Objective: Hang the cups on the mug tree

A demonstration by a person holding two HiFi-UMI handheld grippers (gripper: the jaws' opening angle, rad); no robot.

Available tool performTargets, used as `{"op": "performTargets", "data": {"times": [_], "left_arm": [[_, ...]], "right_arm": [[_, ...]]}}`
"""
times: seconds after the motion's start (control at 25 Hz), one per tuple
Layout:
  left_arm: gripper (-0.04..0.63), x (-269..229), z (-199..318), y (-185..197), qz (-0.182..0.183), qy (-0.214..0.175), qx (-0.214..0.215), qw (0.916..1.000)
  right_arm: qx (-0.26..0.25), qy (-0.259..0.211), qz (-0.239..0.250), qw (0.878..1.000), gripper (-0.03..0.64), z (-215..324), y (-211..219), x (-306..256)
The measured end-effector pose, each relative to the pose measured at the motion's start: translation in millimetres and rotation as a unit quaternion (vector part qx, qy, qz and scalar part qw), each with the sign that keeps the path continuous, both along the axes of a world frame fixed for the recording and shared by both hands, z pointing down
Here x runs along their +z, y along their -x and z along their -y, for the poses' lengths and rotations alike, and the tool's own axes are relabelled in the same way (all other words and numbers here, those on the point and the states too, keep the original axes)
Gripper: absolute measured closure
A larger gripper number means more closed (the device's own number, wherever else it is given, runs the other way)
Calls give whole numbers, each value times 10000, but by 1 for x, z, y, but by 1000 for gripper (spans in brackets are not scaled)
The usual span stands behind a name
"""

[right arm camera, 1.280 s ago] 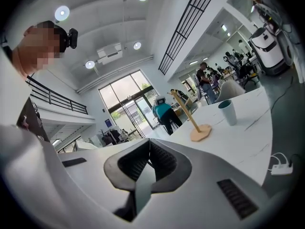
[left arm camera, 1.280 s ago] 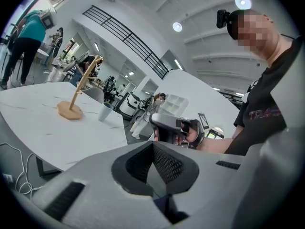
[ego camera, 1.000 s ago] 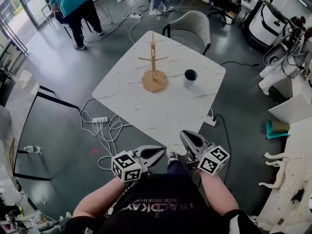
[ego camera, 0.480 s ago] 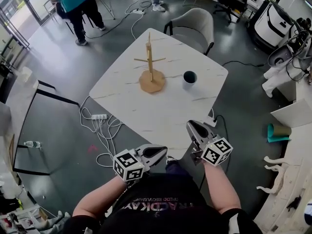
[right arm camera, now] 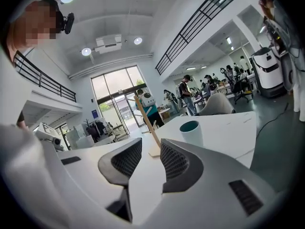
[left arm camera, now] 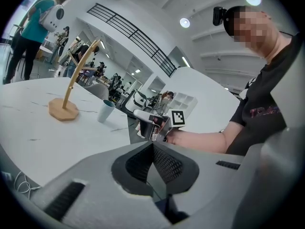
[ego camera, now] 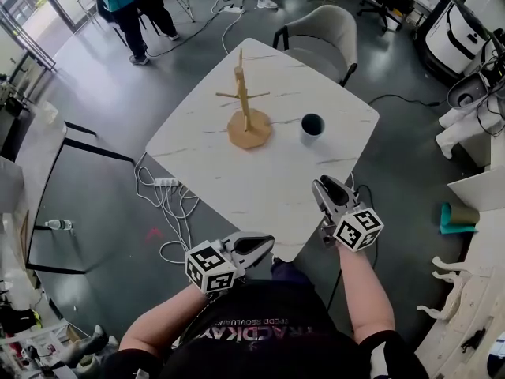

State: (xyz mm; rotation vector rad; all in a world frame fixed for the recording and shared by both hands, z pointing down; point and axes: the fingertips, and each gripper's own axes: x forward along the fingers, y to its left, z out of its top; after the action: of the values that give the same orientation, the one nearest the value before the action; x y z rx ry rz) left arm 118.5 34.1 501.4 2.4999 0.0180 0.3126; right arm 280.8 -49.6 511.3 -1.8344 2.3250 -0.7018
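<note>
Having advanced over the near edge of the white marble tabletop [ego camera: 237,184], the right tongs [ego camera: 323,185] are opening, empty, toward the white teal-lined cup [ego camera: 312,125], which stands well ahead beside the bare wooden mug tree [ego camera: 246,105], so this is likely the first pick; the left tongs [ego camera: 265,243] remain clenched on nothing.

The only print you can read is on your own black shirt [ego camera: 245,330], at 6 o'clock in the head view. Its large pale letters, upside down from there, seem to spell "TRACKDAY". A smaller line just beside them is too small to read. In the left gripper view the same shirt [left arm camera: 271,80] shows only the first letters, "TR", at 3 o'clock.
</note>
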Motion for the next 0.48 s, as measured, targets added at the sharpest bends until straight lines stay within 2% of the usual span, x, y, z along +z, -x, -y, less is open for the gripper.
{"op": "performTargets", "data": {"times": [0.48], "left_arm": [[598,12,12,-22,168,128,-295,9993]], "right_arm": [[-114,468,-595,9971,408,58,-60,55]]}}
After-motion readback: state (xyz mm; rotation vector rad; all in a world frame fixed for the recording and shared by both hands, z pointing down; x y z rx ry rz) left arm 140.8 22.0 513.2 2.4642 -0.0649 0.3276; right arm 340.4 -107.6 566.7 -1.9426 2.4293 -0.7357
